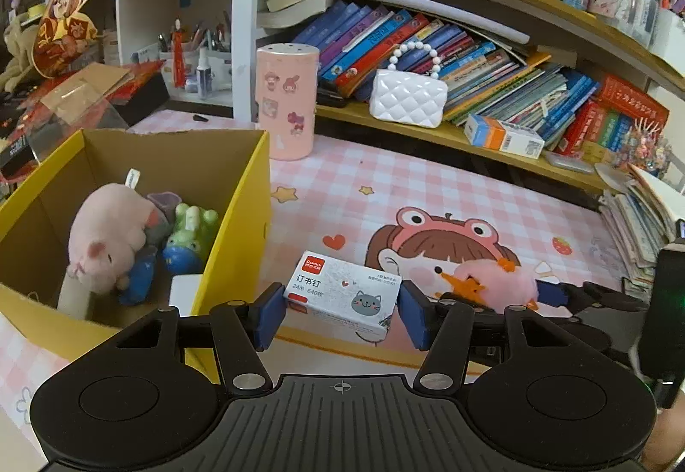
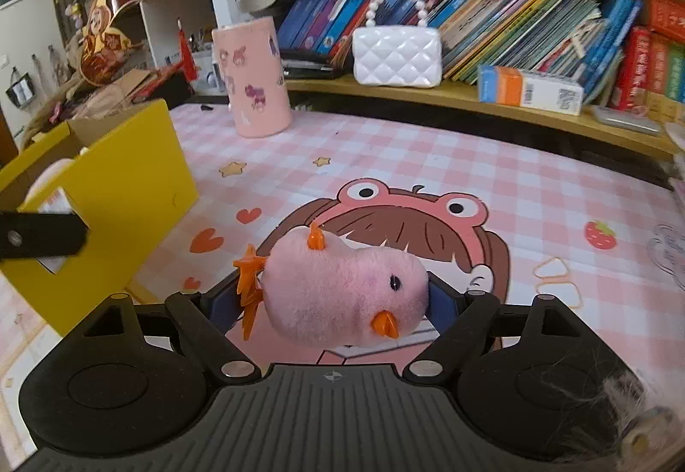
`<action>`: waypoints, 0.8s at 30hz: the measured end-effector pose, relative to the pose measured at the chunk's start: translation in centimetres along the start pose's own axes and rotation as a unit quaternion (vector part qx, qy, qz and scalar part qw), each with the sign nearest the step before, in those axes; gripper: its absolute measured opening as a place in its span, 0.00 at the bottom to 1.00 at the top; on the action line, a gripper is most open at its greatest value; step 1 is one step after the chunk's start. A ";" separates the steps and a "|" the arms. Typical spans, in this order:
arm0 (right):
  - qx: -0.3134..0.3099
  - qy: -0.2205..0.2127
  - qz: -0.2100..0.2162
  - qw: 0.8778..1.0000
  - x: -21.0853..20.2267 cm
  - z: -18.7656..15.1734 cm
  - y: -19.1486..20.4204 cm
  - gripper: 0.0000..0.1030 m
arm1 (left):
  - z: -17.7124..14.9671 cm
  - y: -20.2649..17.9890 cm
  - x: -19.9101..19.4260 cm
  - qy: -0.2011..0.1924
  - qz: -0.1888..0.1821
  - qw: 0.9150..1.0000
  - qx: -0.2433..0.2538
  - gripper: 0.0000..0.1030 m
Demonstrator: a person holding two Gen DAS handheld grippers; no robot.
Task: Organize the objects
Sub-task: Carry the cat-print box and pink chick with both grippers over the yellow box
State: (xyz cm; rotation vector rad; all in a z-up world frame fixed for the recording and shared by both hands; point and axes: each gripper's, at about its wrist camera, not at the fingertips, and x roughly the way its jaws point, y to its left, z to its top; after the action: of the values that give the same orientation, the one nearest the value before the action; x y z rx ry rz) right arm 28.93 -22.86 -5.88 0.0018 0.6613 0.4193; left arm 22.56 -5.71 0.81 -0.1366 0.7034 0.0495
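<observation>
Pink checked tablecloth printed with a cartoon girl in a frog hat [image 2: 428,172] covers the desk, and behind it run wooden shelves crammed with slanting books [image 1: 471,56], a white quilted purse with a bead handle [image 1: 407,98] and a tall pink sticker-covered cylinder [image 1: 286,103] standing by the shelf post. At the left sits an open yellow cardboard box [image 1: 239,215] that already contains a pink plush pig [image 1: 107,236] and a small green and blue figure [image 1: 188,236]. The left gripper [image 1: 342,311] clamps its blue pads on the two short ends of a small white staple box with a grey cat face [image 1: 342,300], held just beside the yellow box's near corner. The right gripper [image 2: 329,309] has a fluffy pink plush chick with orange beak and feet [image 2: 342,292] between its jaws, the blue pads up against its sides; the toy is clear of the cloth.
</observation>
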 end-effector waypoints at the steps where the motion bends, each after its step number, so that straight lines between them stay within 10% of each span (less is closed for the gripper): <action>1: 0.002 -0.002 -0.003 1.000 -0.5 0.0 0.2 0.81 | -0.1 0.1 -0.3 0.000 -0.003 1.000 0.000 0.55; 24: 0.088 0.019 -0.103 0.991 -12.2 -5.0 9.2 0.81 | -5.3 5.2 -7.3 -0.022 -0.086 0.993 0.082 0.55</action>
State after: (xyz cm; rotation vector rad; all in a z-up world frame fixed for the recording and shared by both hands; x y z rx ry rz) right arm 13.83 -19.71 -1.38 0.0919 0.7268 0.1618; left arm 13.10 -1.28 1.00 -0.0381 0.6475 -0.1693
